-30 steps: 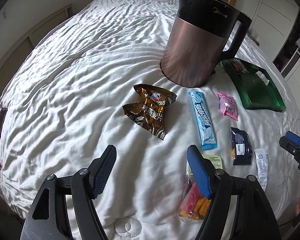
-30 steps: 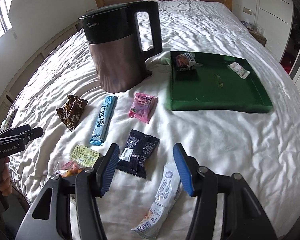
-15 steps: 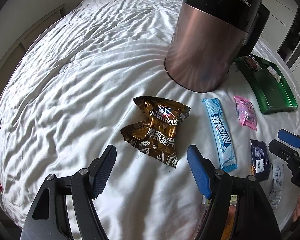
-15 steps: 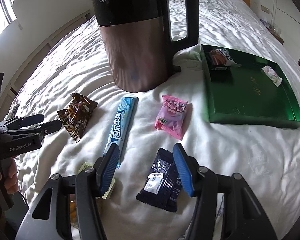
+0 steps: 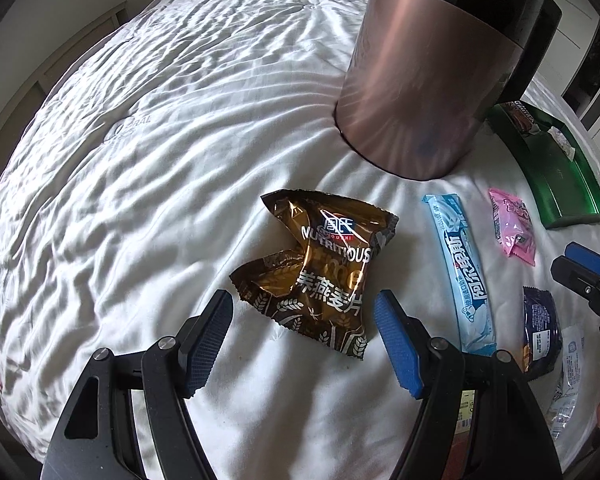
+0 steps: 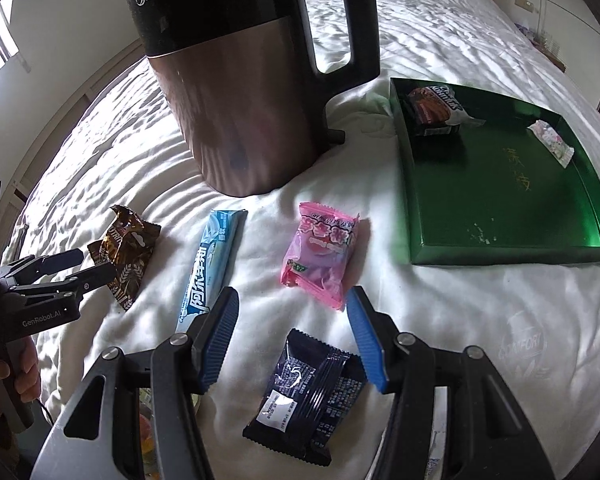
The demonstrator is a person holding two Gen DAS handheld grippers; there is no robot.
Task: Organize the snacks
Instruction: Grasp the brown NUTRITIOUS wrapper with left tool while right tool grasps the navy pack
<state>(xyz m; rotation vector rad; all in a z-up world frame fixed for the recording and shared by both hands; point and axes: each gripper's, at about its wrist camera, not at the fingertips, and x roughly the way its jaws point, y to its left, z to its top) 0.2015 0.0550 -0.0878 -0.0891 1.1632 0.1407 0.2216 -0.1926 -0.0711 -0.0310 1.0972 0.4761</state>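
Observation:
Snack packets lie in a row on the white bed. The brown oat packet (image 5: 320,268) (image 6: 128,252) sits just ahead of my open left gripper (image 5: 304,312) (image 6: 80,268), its near corner reaching between the fingertips, which do not touch it. To its right lie a long light-blue packet (image 5: 458,268) (image 6: 212,268), a pink packet (image 5: 514,226) (image 6: 324,256) and a dark-blue packet (image 5: 540,328) (image 6: 308,392). My open right gripper (image 6: 292,312) (image 5: 580,266) hovers between the pink and dark-blue packets, holding nothing. The green tray (image 6: 500,196) (image 5: 556,176) holds two packets.
A copper and black kettle (image 5: 432,76) (image 6: 240,88) stands upright behind the row, close to the tray's left edge. A white packet (image 5: 568,376) and an orange snack bag (image 6: 146,428) lie near the bed's front edge. A hand (image 6: 0,376) grips the left tool.
Both grippers moved forward and down toward the snack row. The brown packet now lies at my left fingertips; the dark-blue packet now lies under my right fingers. Jaw openings are unchanged.

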